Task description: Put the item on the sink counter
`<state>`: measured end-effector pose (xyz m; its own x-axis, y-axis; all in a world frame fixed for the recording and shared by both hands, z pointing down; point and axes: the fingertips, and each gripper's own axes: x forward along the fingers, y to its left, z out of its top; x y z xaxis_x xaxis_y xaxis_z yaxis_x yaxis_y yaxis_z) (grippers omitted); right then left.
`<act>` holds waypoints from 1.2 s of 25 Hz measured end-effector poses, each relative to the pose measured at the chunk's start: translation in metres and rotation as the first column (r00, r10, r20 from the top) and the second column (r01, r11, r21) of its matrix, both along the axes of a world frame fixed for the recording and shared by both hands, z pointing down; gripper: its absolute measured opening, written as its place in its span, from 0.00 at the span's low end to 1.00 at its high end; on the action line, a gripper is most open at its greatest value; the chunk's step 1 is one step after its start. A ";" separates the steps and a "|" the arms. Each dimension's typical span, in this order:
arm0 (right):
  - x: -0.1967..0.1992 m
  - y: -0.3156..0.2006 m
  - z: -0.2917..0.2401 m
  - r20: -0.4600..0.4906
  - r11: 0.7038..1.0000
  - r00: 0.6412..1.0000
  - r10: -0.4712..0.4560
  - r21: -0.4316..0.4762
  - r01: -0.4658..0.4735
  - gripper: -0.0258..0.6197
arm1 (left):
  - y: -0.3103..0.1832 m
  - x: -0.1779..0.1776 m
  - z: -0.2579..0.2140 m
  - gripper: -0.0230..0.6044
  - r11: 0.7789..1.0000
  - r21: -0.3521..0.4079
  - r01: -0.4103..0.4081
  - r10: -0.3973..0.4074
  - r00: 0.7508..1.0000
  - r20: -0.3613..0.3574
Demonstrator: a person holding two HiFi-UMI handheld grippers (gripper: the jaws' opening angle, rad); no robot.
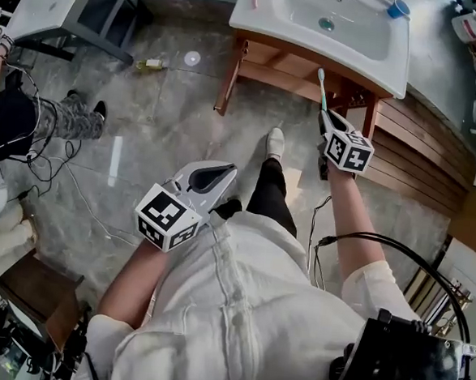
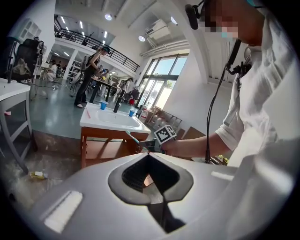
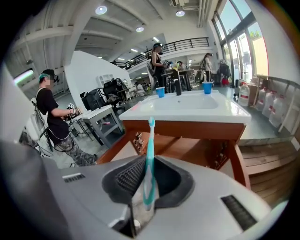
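A teal-and-white toothbrush (image 3: 149,154) is gripped by its handle in the right tongs (image 3: 146,174), whose jaws are closed to a narrow gap on it. Its bristle head is pointed up and away from the tongs, toward the sink. In the head view the toothbrush (image 1: 322,89) is seen standing out of the right tongs (image 1: 327,118) in the air. It is held in front of the wooden frame (image 1: 289,67) that carries the white sink tabletop (image 1: 262,20). The tabletop is not touched by it, and the brush head is seen just below the tabletop's front edge.

The left tongs (image 1: 220,172) are held lower and closer to the body, well apart from the sink. In the left gripper view the left tongs (image 2: 148,155) are shown with the jaw tips brought together and nothing caught between them.

Two blue cups (image 3: 161,91) (image 3: 207,87) are stood at the back of the tabletop, with a dark bottle (image 3: 178,87) between them. A drain (image 1: 326,24) is seen in the basin.

A small bottle (image 1: 152,64) is lying on the marbled grey floor (image 1: 170,115) to the left of the sink frame. Another person (image 1: 60,116) is seen at the left, near a grey table (image 1: 68,7).
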<state>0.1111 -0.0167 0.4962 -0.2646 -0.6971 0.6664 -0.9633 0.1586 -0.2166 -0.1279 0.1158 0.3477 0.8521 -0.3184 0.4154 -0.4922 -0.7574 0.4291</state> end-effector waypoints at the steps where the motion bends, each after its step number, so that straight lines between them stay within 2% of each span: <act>1: -0.008 0.004 0.009 0.007 1.000 1.000 -0.008 -0.010 0.008 0.12 | 0.002 -0.003 0.004 0.04 1.000 -0.007 0.005 -0.005 1.000 0.003; 10: -0.051 -0.011 0.094 0.047 0.996 0.998 -0.039 -0.073 0.043 0.12 | 0.013 -0.007 0.031 0.05 0.999 -0.043 0.021 -0.020 0.999 0.026; 15: -0.056 -0.046 0.137 0.052 0.995 0.998 -0.041 -0.090 0.046 0.12 | 0.007 0.003 0.055 0.04 0.996 -0.073 0.047 -0.045 0.999 0.027; 21: -0.049 -0.095 0.199 0.040 0.992 0.999 -0.033 -0.121 0.038 0.12 | -0.009 0.025 0.089 0.05 0.996 -0.071 0.058 -0.055 0.998 0.041; 26: -0.049 -0.138 0.248 0.036 0.989 0.999 -0.016 -0.149 0.021 0.12 | -0.031 0.042 0.114 0.04 0.989 -0.096 0.108 -0.107 0.994 0.016; 28: -0.050 -0.158 0.262 0.039 0.989 0.999 -0.008 -0.146 0.014 0.12 | -0.040 0.046 0.124 0.04 0.982 -0.122 0.143 -0.143 0.990 0.011; 30: -0.051 -0.179 0.274 0.045 0.991 0.999 0.006 -0.135 0.000 0.12 | -0.048 0.049 0.137 0.04 0.981 -0.115 0.159 -0.159 0.987 0.009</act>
